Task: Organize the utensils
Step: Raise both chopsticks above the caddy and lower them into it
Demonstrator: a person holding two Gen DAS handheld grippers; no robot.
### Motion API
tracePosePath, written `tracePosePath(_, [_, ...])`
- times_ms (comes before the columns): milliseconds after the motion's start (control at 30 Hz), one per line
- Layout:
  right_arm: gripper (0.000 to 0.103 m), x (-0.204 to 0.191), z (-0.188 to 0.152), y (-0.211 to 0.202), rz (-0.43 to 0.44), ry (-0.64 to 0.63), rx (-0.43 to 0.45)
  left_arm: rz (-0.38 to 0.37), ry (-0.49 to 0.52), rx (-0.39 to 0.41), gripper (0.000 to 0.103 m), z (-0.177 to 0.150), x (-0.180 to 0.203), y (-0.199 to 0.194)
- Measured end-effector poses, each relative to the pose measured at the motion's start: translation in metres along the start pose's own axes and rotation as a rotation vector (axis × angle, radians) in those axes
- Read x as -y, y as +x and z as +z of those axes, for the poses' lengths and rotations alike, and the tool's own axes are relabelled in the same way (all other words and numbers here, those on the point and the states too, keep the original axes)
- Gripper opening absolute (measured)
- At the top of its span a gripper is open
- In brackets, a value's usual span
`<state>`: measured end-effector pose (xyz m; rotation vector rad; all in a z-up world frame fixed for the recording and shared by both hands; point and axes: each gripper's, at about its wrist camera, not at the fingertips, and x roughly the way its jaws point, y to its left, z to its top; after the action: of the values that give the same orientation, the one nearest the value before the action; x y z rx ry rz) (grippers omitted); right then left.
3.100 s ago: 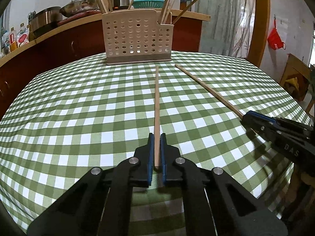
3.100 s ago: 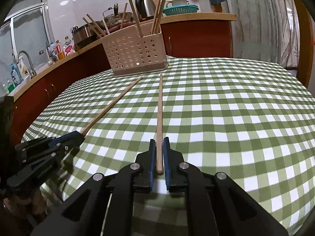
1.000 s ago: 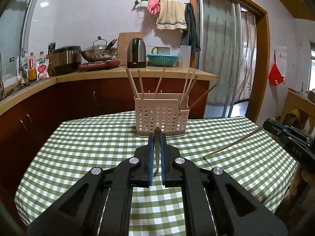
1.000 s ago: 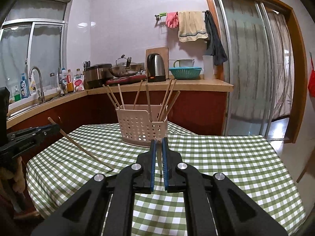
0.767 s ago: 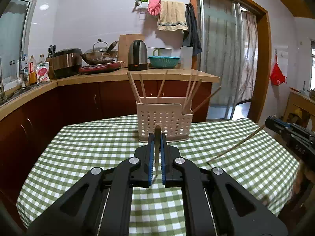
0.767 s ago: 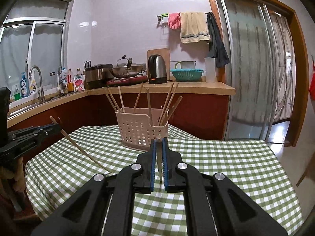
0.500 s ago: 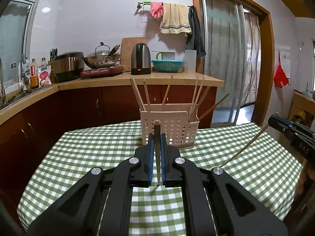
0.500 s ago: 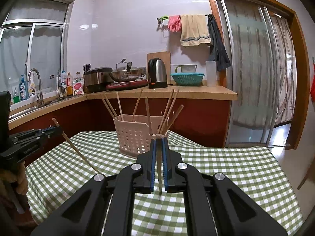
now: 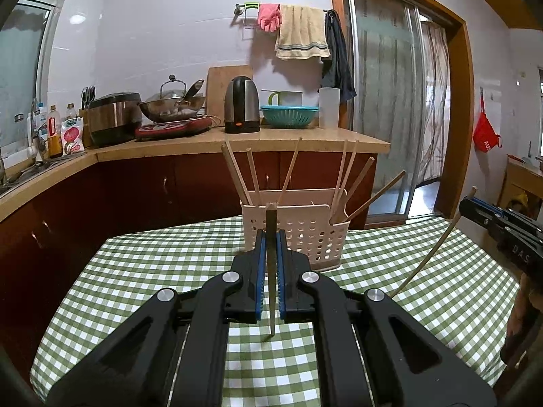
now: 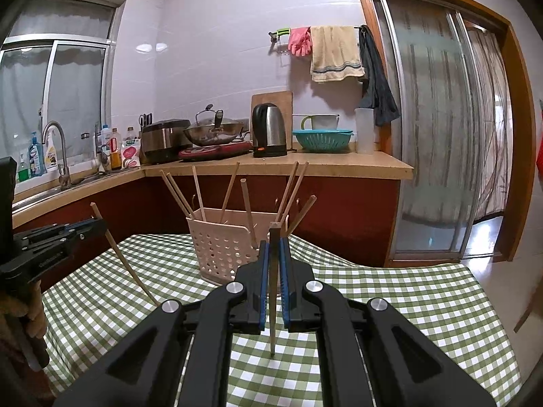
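- Left wrist view: the left gripper (image 9: pixel 270 237) pinches one chopstick (image 9: pixel 271 291) tight; the basket (image 9: pixel 298 237) sits just past the jaws.
- Right wrist view: the right gripper (image 10: pixel 273 247) squeezes another chopstick (image 10: pixel 273 305), with the basket beyond.

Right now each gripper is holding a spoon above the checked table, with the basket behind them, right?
Not spoons. The left gripper and the right gripper each hold a chopstick above the checked table, the basket behind; both wrist views show it.
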<state>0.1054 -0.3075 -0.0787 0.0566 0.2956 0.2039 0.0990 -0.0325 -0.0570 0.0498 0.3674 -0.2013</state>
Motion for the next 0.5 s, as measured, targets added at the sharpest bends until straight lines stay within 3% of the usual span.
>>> tracePosePath(267, [0.007, 0.003, 0.007, 0.004, 0.025, 0.03, -0.003, -0.016, -0.005, 0.017, 0.007, 0.012, -0.004, 0.001])
tracePosePath(500, [0.007, -0.006, 0.029, 0.001, 0.045, 0.006, 0.049, -0.04, 0.004, 0.063, 0.007, 0.037, -0.004, -0.001])
